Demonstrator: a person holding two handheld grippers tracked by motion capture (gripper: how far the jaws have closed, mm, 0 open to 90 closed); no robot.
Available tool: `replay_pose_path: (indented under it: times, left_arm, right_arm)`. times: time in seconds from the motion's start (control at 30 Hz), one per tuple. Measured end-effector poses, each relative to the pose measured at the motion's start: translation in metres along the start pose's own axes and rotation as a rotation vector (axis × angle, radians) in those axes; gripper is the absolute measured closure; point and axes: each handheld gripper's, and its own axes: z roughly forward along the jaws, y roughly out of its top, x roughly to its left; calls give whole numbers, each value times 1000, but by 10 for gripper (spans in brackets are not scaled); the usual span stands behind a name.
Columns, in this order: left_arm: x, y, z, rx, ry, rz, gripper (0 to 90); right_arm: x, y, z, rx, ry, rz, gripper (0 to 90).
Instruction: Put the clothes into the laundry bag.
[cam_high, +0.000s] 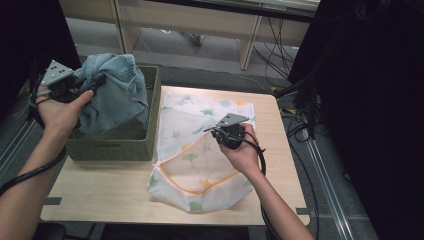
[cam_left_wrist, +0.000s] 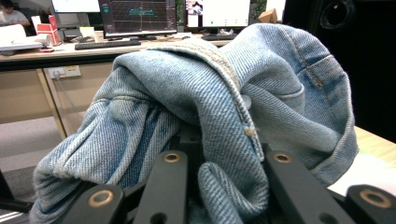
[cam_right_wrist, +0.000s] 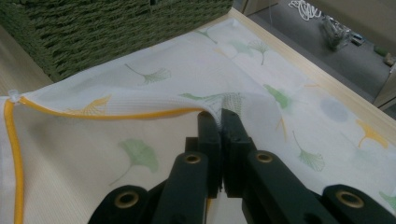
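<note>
At upper left, the left gripper (cam_high: 95, 82) clamps the denim garment (cam_high: 117, 90) above the green woven basket (cam_high: 150, 145), likely lifting it out. At centre, the right gripper (cam_high: 214, 131) pinches the mesh laundry bag (cam_high: 190, 165) by its orange-trimmed rim, apparently holding the mouth open for loading.

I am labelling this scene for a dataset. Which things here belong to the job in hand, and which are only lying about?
In the job:
- left hand-held gripper, shut on the denim garment
- right hand-held gripper, pinching the orange-trimmed mesh laundry bag
- green woven basket under the garment

Lying about:
- floor cables
- monitors and keyboard on the far desk
</note>
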Motion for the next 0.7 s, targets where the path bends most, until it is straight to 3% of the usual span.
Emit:
replay_pose_path:
  times: [0.4, 0.47, 0.53, 0.7]
  left_arm:
    - [-13, 8, -20, -41, -46, 15, 763]
    - [-15, 10, -23, -47, -49, 16, 763]
    - [-17, 11, -26, -48, -54, 20, 762]
    - [-21, 14, -33, -56, -75, 19, 762]
  right_arm:
    - [0, 1, 0, -9, 4, 2, 895]
    - [1, 1, -1, -5, 0, 29, 895]
    - [0, 2, -1, -15, 1, 11, 896]
    - [-1, 3, -2, -26, 0, 21, 896]
